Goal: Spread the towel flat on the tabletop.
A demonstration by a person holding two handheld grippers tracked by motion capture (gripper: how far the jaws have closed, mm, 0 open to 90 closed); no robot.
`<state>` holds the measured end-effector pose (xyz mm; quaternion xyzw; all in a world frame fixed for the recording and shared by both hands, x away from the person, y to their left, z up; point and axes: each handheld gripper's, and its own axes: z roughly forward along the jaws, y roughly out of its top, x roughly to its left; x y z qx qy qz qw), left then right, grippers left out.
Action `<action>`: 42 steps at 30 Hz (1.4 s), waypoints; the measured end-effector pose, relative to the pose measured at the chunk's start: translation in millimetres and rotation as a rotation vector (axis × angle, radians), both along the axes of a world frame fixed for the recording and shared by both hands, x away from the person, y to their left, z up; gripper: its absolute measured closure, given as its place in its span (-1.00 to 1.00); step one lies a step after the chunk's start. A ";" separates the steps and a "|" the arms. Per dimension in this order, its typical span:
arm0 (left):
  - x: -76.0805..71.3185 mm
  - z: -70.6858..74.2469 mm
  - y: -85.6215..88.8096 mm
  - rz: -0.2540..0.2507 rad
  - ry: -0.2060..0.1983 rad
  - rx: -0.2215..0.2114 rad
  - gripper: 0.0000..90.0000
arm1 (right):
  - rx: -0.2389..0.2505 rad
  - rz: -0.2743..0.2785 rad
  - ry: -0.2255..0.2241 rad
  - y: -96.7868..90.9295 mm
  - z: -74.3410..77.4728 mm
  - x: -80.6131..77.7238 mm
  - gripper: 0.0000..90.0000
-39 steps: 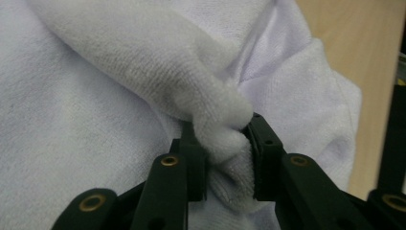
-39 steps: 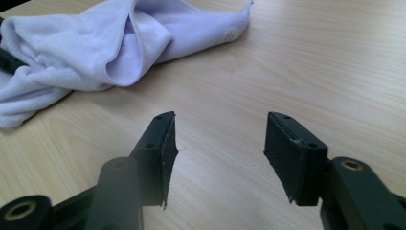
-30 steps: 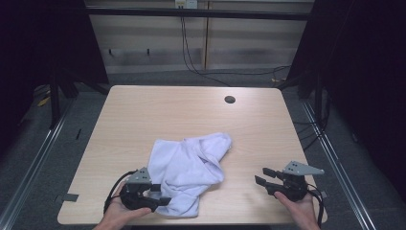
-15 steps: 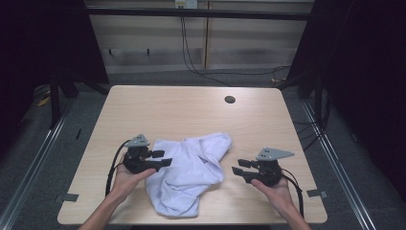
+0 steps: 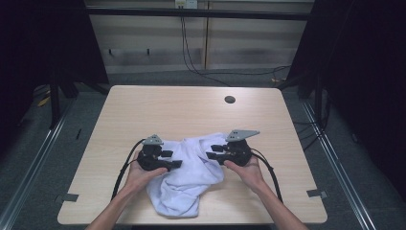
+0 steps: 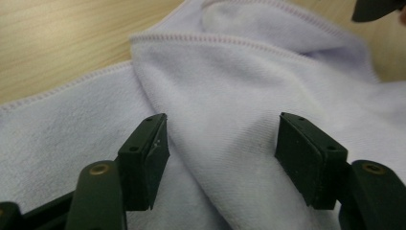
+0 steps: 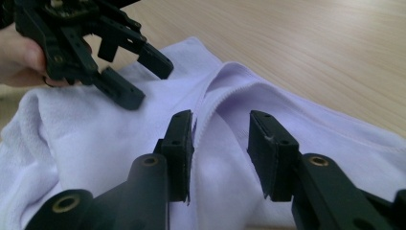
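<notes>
1. Dark curtains and a pale back wall with hanging cables framed the light wooden table [image 5: 143, 110], which stood on a grey floor.
2. On the near half of that table lay a crumpled white towel [image 5: 191, 177], bunched into folds, with one end reaching almost to the near edge.
3. Far from the towel, toward the table's far edge, sat a small dark round hole [image 5: 230, 99].
4. The left gripper [image 5: 173, 159] hovered over the towel's left part, held in the person's left hand [image 5: 139, 175], jaws pointing toward the towel's middle.
5. In the left gripper view, its jaws stood wide apart and had just been opening; a soft ridge of towel [image 6: 225, 124] lay between them, but the pads did not press on it.
6. The right gripper [image 5: 210, 154] hovered at the towel's upper right corner, held in the right hand [image 5: 246, 170], jaws pointing left toward the other tool.
7. In the right gripper view, its jaws were partly apart and had just been closing, straddling a stitched hem fold of the towel [image 7: 215, 110]; the left pad sat just beside the hem, and no firm pinch was visible.
8. The same view showed the left gripper [image 7: 129, 81] just above the towel, released and holding nothing.
</notes>
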<state>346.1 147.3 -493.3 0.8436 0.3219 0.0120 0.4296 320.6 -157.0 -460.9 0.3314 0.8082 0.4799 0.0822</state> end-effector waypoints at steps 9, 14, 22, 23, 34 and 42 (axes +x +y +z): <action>0.0 -5.6 -6.6 -0.057 0.005 0.014 0.24 | -0.089 0.016 0.067 26.2 -30.3 10.8 0.50; -1.2 0.2 -2.4 -0.054 -0.023 -0.024 0.81 | -0.057 -0.030 0.088 22.1 -30.8 12.2 0.92; -0.6 19.5 22.7 -0.003 -0.053 -0.138 0.86 | 0.007 -0.128 0.091 -9.8 -18.7 15.0 0.94; -0.3 21.1 26.4 0.005 -0.054 -0.145 0.86 | 0.014 -0.142 0.090 -13.7 -17.3 15.4 0.94; -1.6 46.5 60.1 0.094 -0.086 -0.274 0.89 | 0.103 -0.274 0.050 -75.8 14.1 11.7 0.95; 11.6 84.4 57.6 0.127 -0.178 -0.349 0.89 | 0.192 -0.312 0.006 -80.6 46.1 25.5 0.95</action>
